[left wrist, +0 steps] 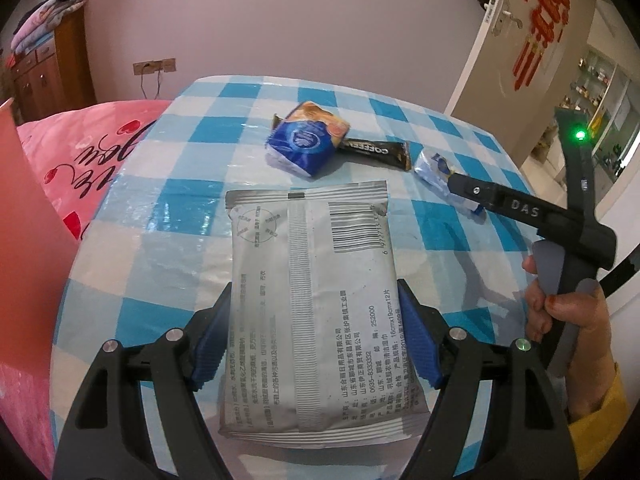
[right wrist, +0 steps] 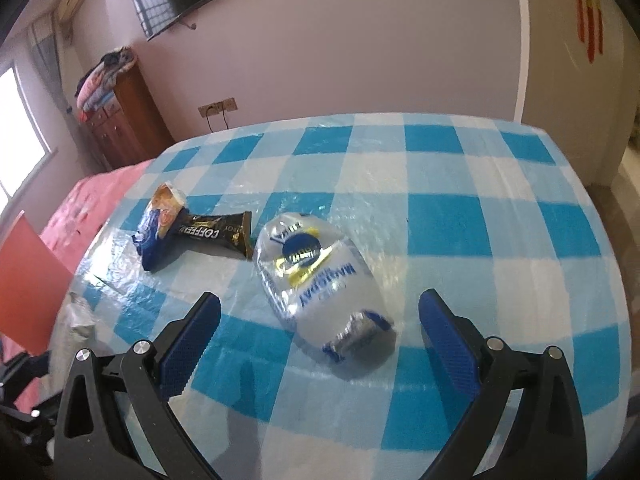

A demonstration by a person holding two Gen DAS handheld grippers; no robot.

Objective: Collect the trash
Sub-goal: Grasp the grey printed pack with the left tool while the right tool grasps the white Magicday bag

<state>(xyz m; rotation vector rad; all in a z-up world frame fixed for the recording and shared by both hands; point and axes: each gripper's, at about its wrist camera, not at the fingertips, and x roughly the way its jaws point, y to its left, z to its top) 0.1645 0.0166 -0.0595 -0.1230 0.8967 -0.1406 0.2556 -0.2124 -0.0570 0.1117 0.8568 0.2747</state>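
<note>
Your right claw gapes wide around the crinkled white-and-blue plastic wrapper on the blue-checked counter.

Silver packet over the blue-and-white checked tablecloth.

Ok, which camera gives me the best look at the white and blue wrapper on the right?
The right wrist view: the white and blue wrapper lies whole and close between the open right gripper. The left wrist view shows it small, partly hidden behind that gripper's fingers.

"COFFEE" on black sachet ("DAS" on right gripper).
</note>
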